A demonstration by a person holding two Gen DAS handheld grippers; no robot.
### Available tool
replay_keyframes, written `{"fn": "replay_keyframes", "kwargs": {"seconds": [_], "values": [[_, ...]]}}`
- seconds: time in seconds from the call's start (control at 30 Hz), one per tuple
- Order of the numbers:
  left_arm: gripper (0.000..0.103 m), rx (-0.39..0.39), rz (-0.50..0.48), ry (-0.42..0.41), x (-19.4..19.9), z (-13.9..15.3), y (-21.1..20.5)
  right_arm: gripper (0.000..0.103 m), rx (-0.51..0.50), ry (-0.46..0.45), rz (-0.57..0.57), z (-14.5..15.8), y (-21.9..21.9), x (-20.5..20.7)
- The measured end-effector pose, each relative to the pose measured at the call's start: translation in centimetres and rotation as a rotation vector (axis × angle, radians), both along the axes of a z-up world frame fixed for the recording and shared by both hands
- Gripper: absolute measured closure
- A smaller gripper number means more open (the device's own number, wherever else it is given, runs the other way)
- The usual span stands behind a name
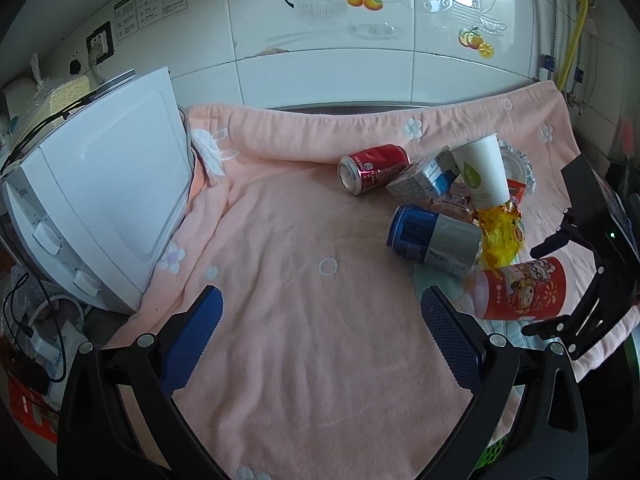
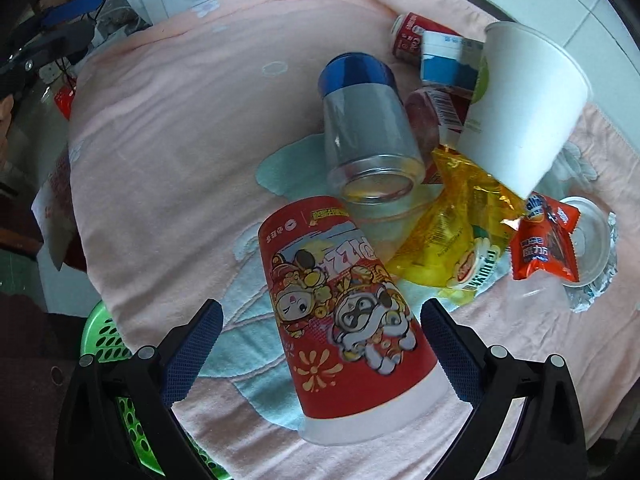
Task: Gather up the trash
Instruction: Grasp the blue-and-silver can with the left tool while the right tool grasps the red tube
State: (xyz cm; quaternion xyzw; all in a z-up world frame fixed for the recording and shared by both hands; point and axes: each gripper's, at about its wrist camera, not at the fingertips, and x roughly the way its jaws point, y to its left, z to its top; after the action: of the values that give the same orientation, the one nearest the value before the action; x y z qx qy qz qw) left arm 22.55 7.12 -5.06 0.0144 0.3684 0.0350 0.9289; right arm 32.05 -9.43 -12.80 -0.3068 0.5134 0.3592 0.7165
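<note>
pink towel (image 1: 304, 320) carries cans (image 1: 434, 240), cups (image 2: 344, 320), wrappers (image 2: 460, 240).

We saw a pink towel (image 1: 304, 340) w/ white flower motifs spread over the tabletop. At its left edge sat a white appliance (image 1: 100, 200), tilted in view. Behind: white tiled wall (image 1: 320, 76) w/ fruit & dish decals, a wall socket (image 1: 99, 42), a yellow hose (image 1: 576, 24) at far right.

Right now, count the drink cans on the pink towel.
2. The red can lies on its side at the back of the pile; the blue-and-silver can lies nearer, beside the red paper cup. More could be hidden under the trash.
</note>
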Motion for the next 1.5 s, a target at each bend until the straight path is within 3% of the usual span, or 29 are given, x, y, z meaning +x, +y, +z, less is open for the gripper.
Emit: {"fn": "replay_keyframes", "kwargs": {"seconds": [0.1, 0.2, 0.33, 0.6, 0.8, 0.93, 1.33, 1.5], "values": [[0.006, -0.015, -0.005, 0.013, 0.6, -0.2, -0.1, 0.013, -0.047, 0.002, 0.019, -0.9, 1.2, -0.2], [0.006, -0.033, -0.015, 0.032, 1.5, -0.5, -0.4, 0.029, -0.116, -0.040, 0.030, -2.0, 2.4, -0.8], [0.006, -0.082, -0.033, 0.071, 3.2, -0.7, -1.2, 0.030, -0.120, -0.067, 0.002, -1.9, 2.6, -1.4], [0.006, -0.319, -0.014, 0.187, 8.6, -2.1, -3.5, 0.032, -0.021, -0.087, -0.168, 0.8, -0.1, -2.8], [0.007, -0.521, 0.064, 0.290, 13.0, -4.8, -4.5, 0.032, 0.071, -0.081, -0.285, 2.8, -2.8, -3.7], [0.017, -0.631, 0.126, 0.352, 15.2, -7.3, -4.8, 0.032, 0.119, -0.083, -0.343, 3.5, -4.9, -5.2], [0.036, -0.725, 0.214, 0.402, 17.1, -10.3, -4.9, 0.032, 0.240, -0.064, -0.471, 4.4, -7.3, -6.7], [0.035, -0.754, 0.214, 0.419, 17.6, -10.9, -4.8, 0.032, 0.281, -0.054, -0.506, 4.8, -7.3, -7.6]]}}
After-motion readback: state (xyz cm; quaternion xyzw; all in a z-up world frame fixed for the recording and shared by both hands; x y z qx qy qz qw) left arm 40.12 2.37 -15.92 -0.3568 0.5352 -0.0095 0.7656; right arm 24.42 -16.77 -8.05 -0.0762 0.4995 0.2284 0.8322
